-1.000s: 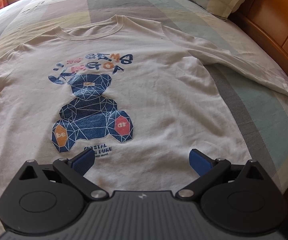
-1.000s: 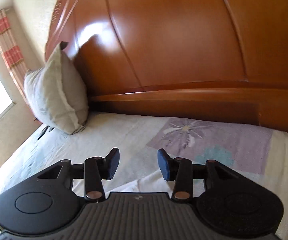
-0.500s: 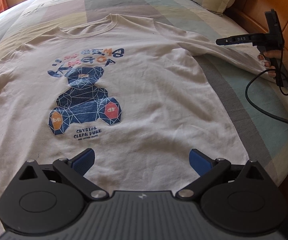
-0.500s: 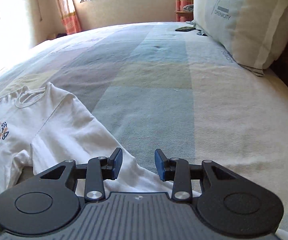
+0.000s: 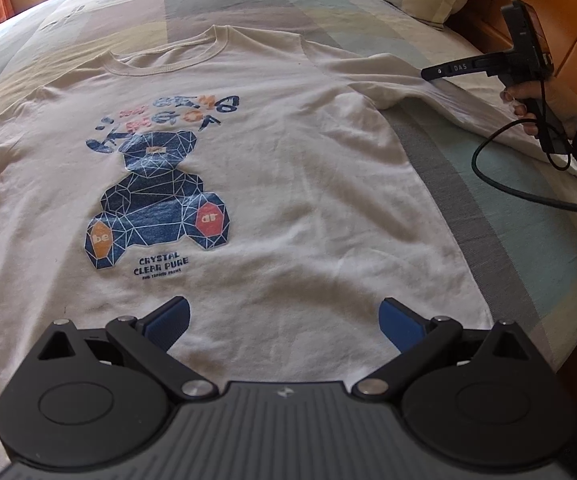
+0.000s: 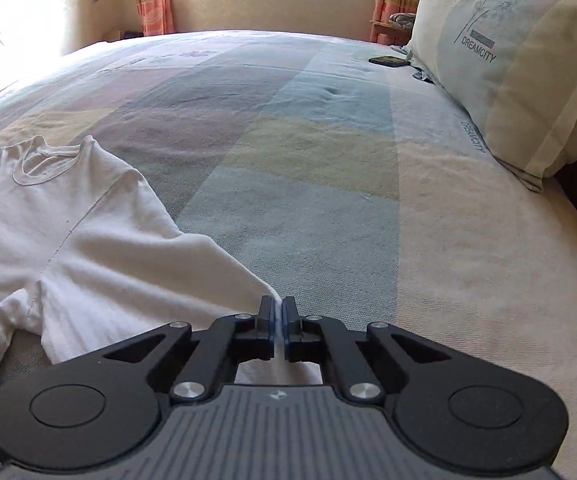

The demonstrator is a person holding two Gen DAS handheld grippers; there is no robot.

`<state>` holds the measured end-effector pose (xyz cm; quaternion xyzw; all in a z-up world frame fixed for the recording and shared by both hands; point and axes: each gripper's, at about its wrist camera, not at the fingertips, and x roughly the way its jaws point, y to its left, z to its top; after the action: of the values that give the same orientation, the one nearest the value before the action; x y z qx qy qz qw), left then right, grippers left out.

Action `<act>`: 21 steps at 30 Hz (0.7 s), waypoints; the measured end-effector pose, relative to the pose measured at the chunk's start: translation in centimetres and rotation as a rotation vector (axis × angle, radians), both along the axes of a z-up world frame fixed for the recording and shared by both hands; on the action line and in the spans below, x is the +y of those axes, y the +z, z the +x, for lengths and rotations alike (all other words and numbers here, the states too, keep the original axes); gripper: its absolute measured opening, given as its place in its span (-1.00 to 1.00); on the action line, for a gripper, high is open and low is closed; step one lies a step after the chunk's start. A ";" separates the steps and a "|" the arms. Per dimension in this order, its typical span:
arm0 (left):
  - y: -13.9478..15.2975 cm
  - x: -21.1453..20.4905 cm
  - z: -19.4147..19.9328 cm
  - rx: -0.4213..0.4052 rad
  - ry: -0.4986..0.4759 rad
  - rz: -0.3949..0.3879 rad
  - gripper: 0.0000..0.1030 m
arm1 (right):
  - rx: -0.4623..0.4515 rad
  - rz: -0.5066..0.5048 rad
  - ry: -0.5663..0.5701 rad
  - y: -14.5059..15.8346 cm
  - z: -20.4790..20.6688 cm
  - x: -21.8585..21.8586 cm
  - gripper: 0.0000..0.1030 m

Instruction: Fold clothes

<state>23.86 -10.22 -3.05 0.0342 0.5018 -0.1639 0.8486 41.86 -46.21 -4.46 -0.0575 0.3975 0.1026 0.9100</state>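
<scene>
White shirt sleeve (image 6: 192, 276) pinched between right jaws.

The left claw (image 5: 284, 320) hangs tilted downward over the hem of the shirt (image 5: 288, 184), its blue pads spread wide with nothing between them. The right claw (image 6: 276, 312), held in a hand (image 5: 528, 108) with a dark cuff, is pinched tight on the edge of the shirt's sleeve (image 6: 148, 264), pointing downward.
</scene>
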 end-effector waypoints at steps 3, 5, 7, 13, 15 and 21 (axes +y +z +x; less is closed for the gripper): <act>-0.1 0.4 0.0 0.003 0.018 -0.010 0.95 | -0.042 0.024 -0.011 1.2 0.1 -0.2 -0.77; -0.1 0.5 0.1 0.003 0.031 -0.013 0.95 | -0.068 0.066 0.009 2.0 0.5 0.1 -0.77; -0.1 0.6 0.1 0.004 0.043 -0.017 0.95 | -0.069 0.091 0.055 2.2 1.6 1.4 -0.74; 0.0 1.4 -0.6 -0.002 0.070 -0.005 0.95 | -0.014 0.118 0.156 0.6 5.3 5.5 -0.55; -0.1 2.0 -0.9 0.003 0.092 -0.006 0.95 | 0.020 0.108 0.180 -0.5 6.2 6.6 -0.51; -0.4 3.4 -1.1 0.010 0.143 -0.017 0.95 | -0.017 0.010 0.220 -0.8 6.0 8.7 -0.94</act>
<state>22.73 -6.80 -3.40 -0.0099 0.5057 -0.1074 0.8559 47.88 -37.52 -5.21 -0.0970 0.3806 0.2036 0.8968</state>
